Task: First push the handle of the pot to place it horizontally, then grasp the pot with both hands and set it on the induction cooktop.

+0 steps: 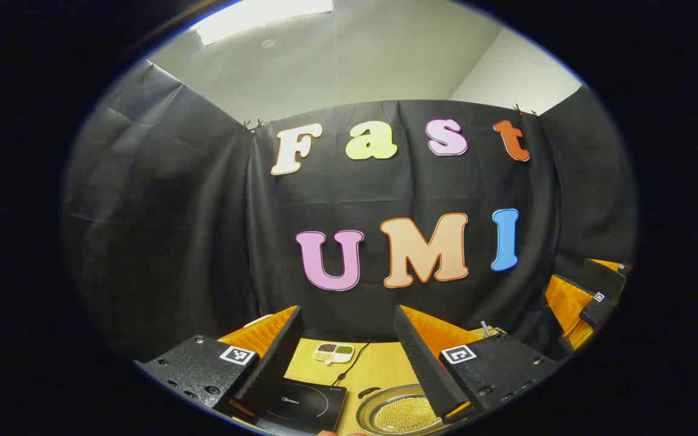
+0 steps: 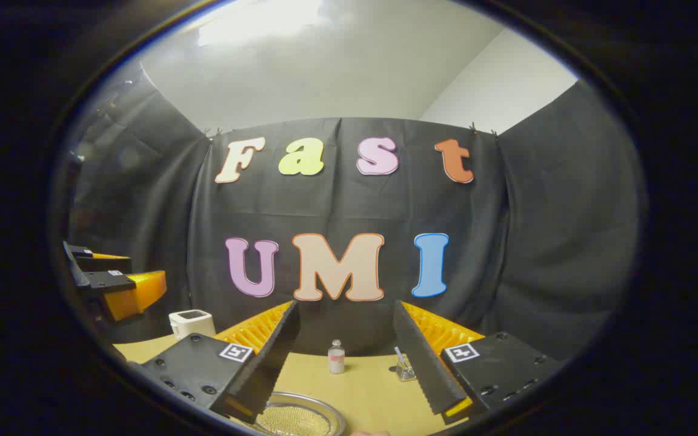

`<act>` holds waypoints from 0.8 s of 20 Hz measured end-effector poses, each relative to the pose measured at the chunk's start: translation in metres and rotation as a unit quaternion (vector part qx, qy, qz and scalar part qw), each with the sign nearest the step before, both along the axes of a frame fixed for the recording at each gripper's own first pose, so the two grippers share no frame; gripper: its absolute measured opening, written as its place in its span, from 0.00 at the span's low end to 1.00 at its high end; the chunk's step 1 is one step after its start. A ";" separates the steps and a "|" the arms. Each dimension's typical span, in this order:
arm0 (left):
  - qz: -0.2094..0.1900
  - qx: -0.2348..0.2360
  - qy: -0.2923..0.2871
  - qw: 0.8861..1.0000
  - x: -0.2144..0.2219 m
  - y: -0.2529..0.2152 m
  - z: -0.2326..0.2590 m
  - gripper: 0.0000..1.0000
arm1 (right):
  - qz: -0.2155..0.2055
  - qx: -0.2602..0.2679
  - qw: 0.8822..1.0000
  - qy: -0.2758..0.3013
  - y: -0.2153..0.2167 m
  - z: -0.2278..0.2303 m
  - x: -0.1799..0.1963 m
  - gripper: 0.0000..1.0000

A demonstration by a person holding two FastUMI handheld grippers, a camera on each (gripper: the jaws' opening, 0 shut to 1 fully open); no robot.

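The pot (image 1: 400, 415) is a shallow metal pan with golden beads inside, low on the wooden table (image 1: 379, 369) in the left gripper view. A dark handle (image 1: 370, 392) lies by its left rim. The black induction cooktop (image 1: 303, 406) sits just left of the pot. My left gripper (image 1: 348, 312) is open above both, nothing between its fingers. In the right gripper view the pot (image 2: 297, 419) lies low, under the left finger. My right gripper (image 2: 345, 306) is open and holds nothing. Each gripper also appears far off in the other's view: right gripper (image 1: 585, 300), left gripper (image 2: 113, 281).
A small white dish of beans (image 1: 334, 353) and a black cable (image 1: 355, 362) lie behind the cooktop. At the back of the table stand a small bottle (image 2: 337, 357), a clear holder (image 2: 405, 367) and a white box (image 2: 191, 323). Black cloth walls close in the booth.
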State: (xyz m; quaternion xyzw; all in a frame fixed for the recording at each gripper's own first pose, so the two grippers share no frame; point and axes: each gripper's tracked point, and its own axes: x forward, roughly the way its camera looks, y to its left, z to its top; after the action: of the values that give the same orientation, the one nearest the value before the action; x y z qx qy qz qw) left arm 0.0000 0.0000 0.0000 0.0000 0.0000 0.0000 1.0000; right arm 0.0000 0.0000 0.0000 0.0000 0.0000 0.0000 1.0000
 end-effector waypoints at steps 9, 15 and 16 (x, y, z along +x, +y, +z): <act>-0.001 -0.013 0.001 1.000 -0.001 0.003 0.000 0.94 | 0.002 0.007 1.000 0.009 0.005 -0.003 0.000 0.99; -0.012 -0.011 0.003 1.000 -0.003 0.001 -0.001 0.94 | -0.002 0.006 1.000 0.010 0.005 0.000 -0.006 0.99; -0.013 -0.011 0.005 1.000 -0.004 0.001 -0.002 0.94 | -0.001 0.008 1.000 0.012 0.006 -0.001 -0.006 0.99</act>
State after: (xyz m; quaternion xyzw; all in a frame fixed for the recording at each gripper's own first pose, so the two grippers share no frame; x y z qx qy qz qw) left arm -0.0041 0.0013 -0.0016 -0.0109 0.0046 -0.0134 0.9998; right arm -0.0065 0.0056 -0.0009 0.0076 0.0121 -0.0012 0.9999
